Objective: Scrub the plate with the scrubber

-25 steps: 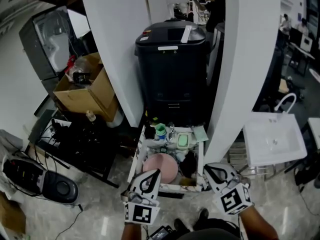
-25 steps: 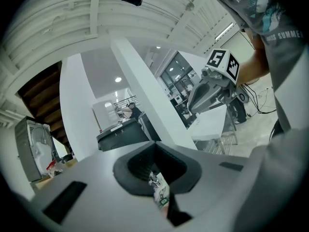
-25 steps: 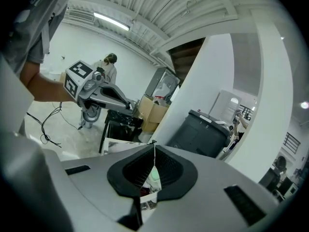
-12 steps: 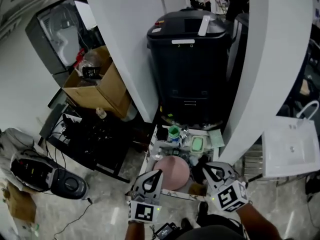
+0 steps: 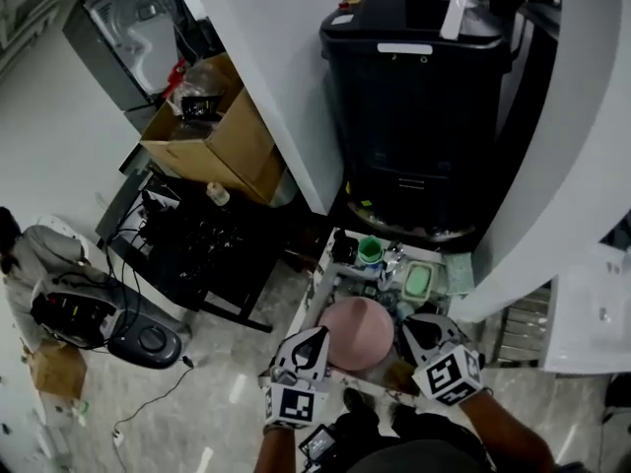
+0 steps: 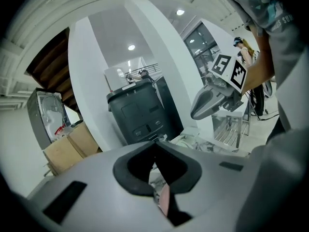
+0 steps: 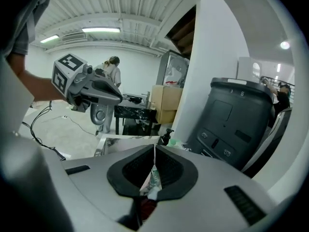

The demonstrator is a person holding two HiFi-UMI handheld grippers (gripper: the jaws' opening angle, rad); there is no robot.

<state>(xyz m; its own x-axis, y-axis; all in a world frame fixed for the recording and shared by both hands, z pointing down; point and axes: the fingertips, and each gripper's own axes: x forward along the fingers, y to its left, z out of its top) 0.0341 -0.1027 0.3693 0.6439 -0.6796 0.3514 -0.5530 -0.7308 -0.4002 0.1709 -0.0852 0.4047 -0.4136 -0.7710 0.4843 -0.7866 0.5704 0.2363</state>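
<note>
Floor: pale marble tiles below me, with a low white table (image 5: 317,299) straight ahead.
Behind the table: a black bin (image 5: 414,97) stands right against its far end, beside a white pillar (image 5: 266,67).
Left side: a cardboard box (image 5: 212,141) and a black rack (image 5: 187,249) full of cables, both well apart from the table.
Far end of the table: a green cup (image 5: 370,251) and a green pad (image 5: 418,282); I cannot tell whether that pad is the scrubber.
Plate: the pink plate (image 5: 357,328) lies on the near part of the table, between my two grippers and just beyond their tips.
Left gripper (image 5: 315,336): at the plate's near left edge, jaws pressed together, empty.
Right gripper (image 5: 414,323): at the plate's near right edge, jaws clenched, empty.
Contact: I cannot tell whether either tip touches the plate.
</note>
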